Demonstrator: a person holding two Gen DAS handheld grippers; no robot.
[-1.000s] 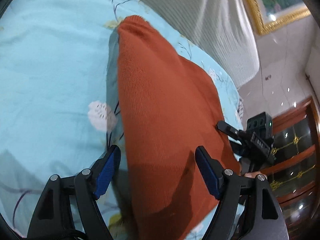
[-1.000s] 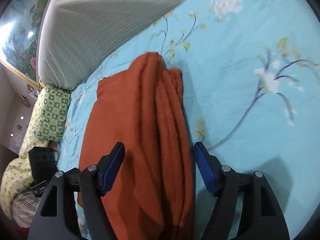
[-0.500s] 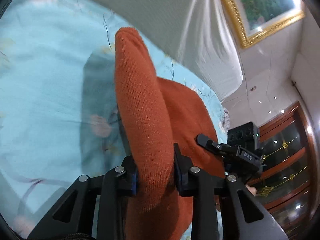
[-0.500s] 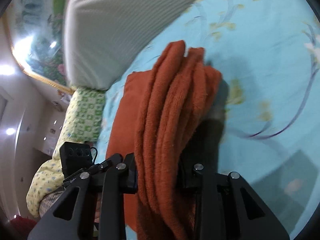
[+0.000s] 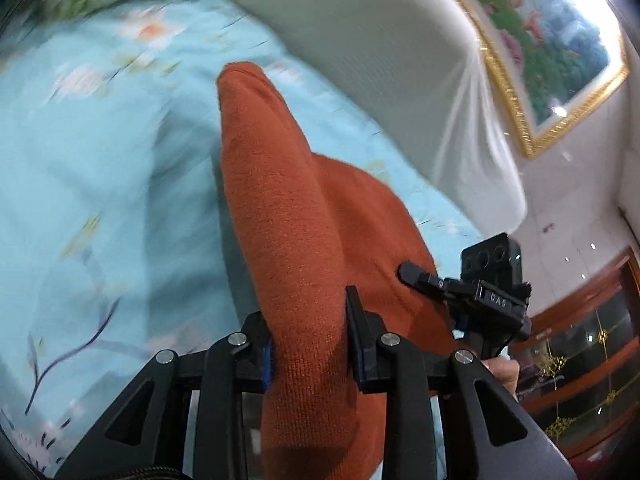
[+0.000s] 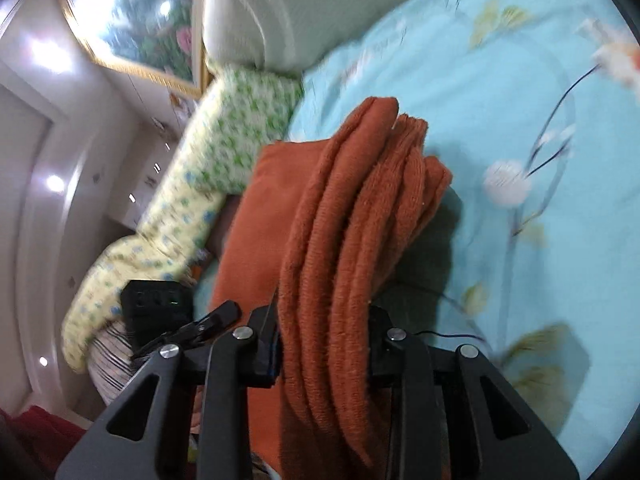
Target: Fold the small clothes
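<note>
Rust-orange knitted wool fills both sets of jaws: the left gripper [image 5: 310,342] is clamped on a smooth rolled edge of the rust-orange knit garment [image 5: 288,216], and the right gripper [image 6: 322,344] pinches a bunched stack of its folds [image 6: 360,216]. Both have just been closing onto the cloth. The garment arches above the pale blue floral bedsheet [image 5: 80,168]. Beyond lie a white ribbed pillow [image 5: 380,52], a green-patterned yellow cushion [image 6: 180,200] and a gold-framed painting [image 5: 560,40].

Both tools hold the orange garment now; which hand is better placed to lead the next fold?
Probably neither: the left tool is shut on one smooth fold of the orange garment, and the right tool on its stacked edges. They likely must carry it together.
</note>
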